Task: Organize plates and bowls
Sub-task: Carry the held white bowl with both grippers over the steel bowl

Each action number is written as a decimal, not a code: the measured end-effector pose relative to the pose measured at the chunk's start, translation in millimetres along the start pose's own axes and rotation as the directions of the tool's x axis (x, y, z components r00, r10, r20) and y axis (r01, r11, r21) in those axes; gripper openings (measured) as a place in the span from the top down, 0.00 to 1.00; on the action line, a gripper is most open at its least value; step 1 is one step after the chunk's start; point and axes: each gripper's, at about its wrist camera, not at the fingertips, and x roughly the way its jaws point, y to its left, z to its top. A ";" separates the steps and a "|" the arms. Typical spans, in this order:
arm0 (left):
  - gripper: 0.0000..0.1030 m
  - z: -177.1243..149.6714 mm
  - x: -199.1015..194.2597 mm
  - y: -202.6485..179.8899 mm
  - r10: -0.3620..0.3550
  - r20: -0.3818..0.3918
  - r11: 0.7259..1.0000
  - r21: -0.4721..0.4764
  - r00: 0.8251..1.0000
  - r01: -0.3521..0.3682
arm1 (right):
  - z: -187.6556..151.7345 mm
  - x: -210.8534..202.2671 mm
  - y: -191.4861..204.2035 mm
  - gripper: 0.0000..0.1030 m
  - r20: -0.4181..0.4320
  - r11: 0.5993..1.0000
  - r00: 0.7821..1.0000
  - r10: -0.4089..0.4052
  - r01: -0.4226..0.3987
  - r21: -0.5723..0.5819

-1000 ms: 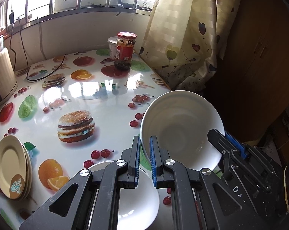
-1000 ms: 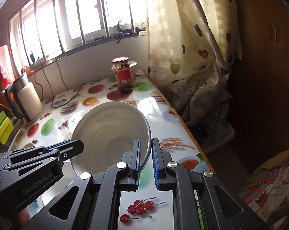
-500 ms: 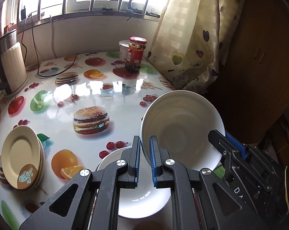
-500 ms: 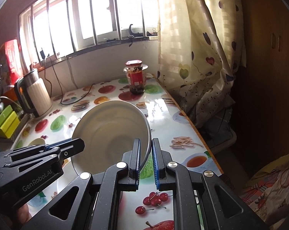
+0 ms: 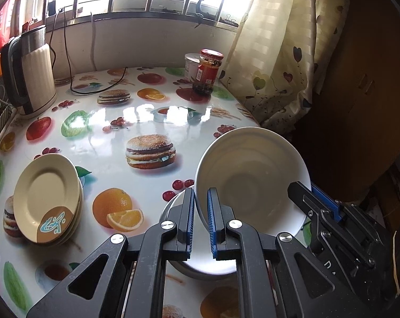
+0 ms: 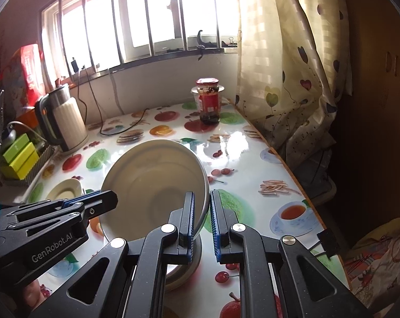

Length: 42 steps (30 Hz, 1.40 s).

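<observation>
A white bowl point(image 5: 253, 180) hangs tilted above the table, gripped from both sides. My left gripper point(image 5: 200, 206) is shut on its left rim. My right gripper point(image 6: 201, 206) is shut on the opposite rim and shows in the left wrist view as a black arm point(image 5: 306, 196). The held bowl point(image 6: 152, 185) opens toward both cameras. Directly below it a second white bowl point(image 5: 200, 265) rests on the table, mostly covered. A stack of cream plates point(image 5: 47, 198) lies at the left of the table.
An electric kettle point(image 5: 33, 71) with a cable stands back left. A red-lidded jar point(image 5: 209, 71) and a white cup point(image 5: 192, 65) stand back right by the curtain point(image 5: 279, 53). Green boxes point(image 6: 20, 156) sit in a rack left. The table edge point(image 6: 287, 169) runs right.
Both grippers have carried the bowl level across the table, away from the window. The lower bowl has come under the held one, and the kettle has entered the left wrist view.
</observation>
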 end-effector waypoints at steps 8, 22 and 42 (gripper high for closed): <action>0.90 -10.2 -0.5 12.0 0.011 -0.014 1.000 -0.020 1.000 -0.011 | -9.5 2.3 13.7 0.88 -0.023 1.000 1.000 0.012 -0.012 -0.020; 0.90 -21.0 6.8 23.5 0.024 -0.048 0.999 -0.046 0.999 -0.027 | -22.3 14.1 24.9 0.88 -0.069 0.999 0.997 0.023 -0.026 -0.035; 0.90 -23.9 18.3 22.6 0.031 -0.076 0.998 -0.049 0.997 -0.035 | -28.8 25.0 21.3 0.88 -0.104 0.999 0.994 0.026 -0.029 -0.023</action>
